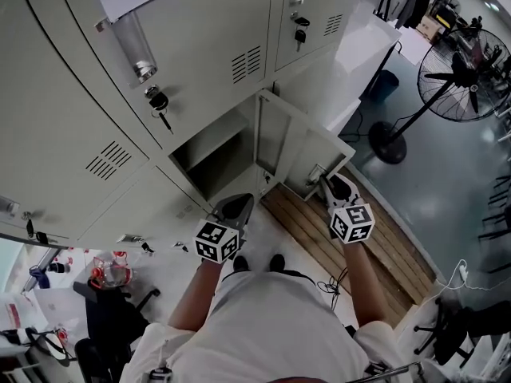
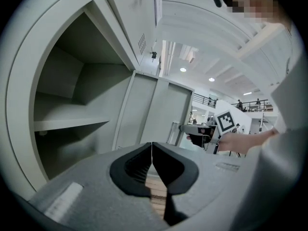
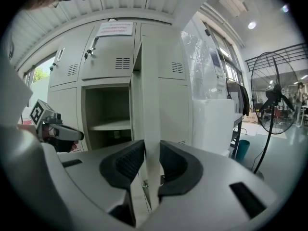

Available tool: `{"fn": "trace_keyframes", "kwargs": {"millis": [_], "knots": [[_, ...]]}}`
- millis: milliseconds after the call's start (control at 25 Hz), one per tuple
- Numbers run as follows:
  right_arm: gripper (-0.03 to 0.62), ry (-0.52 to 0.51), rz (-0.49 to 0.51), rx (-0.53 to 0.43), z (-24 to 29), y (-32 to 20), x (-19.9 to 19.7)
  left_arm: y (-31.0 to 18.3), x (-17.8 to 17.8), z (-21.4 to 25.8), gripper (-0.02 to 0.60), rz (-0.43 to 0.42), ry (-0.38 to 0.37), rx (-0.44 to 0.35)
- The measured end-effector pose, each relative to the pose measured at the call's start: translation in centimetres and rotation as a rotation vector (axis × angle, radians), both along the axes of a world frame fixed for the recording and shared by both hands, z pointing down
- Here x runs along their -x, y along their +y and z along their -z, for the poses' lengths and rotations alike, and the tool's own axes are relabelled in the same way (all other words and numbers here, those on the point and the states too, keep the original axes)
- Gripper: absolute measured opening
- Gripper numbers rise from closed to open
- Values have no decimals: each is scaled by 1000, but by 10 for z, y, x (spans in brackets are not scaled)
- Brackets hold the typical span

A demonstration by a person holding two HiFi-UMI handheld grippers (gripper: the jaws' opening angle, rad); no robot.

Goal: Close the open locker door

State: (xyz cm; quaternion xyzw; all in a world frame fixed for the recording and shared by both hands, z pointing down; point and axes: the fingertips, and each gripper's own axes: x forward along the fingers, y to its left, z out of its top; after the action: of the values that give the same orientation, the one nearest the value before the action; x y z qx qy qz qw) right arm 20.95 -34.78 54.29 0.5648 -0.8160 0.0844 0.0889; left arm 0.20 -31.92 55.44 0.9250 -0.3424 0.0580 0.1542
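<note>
The open locker door (image 1: 297, 146) swings out to the right of its empty compartment (image 1: 214, 159). My right gripper (image 1: 322, 182) is shut on the door's free edge (image 3: 150, 105), which stands upright between both pads (image 3: 126, 160). My left gripper (image 1: 236, 209) hovers low in front of the compartment, jaws shut with nothing in them (image 2: 152, 150). In the left gripper view a shelf (image 2: 72, 124) crosses the compartment, the door (image 2: 159, 112) stands beyond it, and the right gripper (image 2: 193, 129) holds its edge.
Closed lockers with keys in their locks (image 1: 158, 102) surround the open one. A white cabinet (image 1: 366, 54) stands right of the lockers. A standing fan (image 1: 459, 74) is further right. Wooden slats (image 1: 351, 238) lie under my right arm. An office chair (image 1: 112, 309) sits at lower left.
</note>
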Motion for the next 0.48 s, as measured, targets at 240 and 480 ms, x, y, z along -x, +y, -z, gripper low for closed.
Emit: {"fn": "trace_keyframes", "kwargs": {"millis": [240,480], "knots": [[98,13,31,-12,-1,8,11,3,-1,-2,15,8,3,3],[98,83,76,-28,-2,21,30,3,-5,-4,15,3,12,13]]}}
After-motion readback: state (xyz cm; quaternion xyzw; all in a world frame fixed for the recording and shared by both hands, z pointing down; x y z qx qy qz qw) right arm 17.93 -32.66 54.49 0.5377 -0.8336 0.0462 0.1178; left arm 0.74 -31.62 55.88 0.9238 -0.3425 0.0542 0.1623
